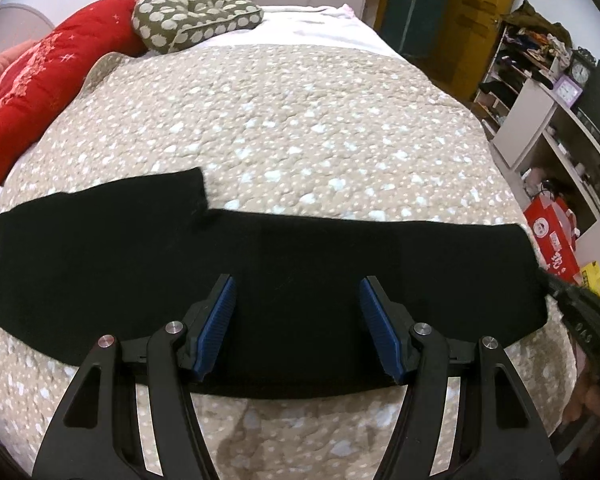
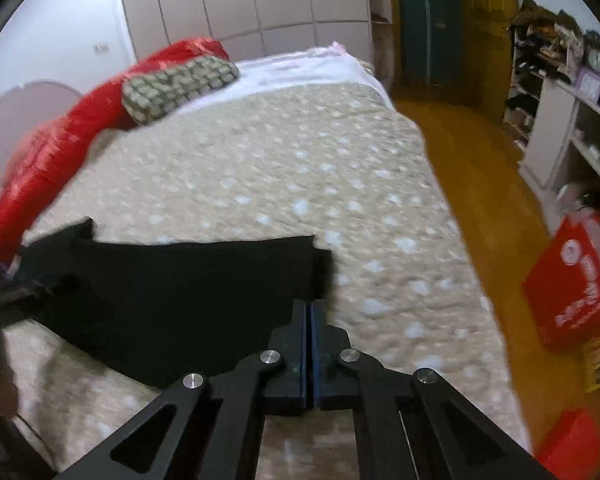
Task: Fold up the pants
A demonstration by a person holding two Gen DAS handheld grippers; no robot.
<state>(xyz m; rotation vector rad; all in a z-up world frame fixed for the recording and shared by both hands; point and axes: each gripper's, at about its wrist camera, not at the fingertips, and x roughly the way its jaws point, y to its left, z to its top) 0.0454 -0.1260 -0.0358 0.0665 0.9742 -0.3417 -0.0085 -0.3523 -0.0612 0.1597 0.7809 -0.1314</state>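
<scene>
Wide-spread left tongs [image 1: 297, 312] hover over the near edge of the black pants [image 1: 140, 264], which stretch sideways across the bed's dotted beige quilt [image 1: 284, 120] past both fingers. From the right wrist, right tongs [image 2: 310, 312] sit pressed together at the pants' [image 2: 180, 288] right end; whether cloth is pinched between them I cannot tell.

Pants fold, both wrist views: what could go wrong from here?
1. The right hand-held gripper looks shut at the very end of the black pants; such a thin bite may slip out when lifted.
2. The left hand-held gripper is open above the pants' middle, holding nothing, so that part may sag or bunch on the quilt.
</scene>
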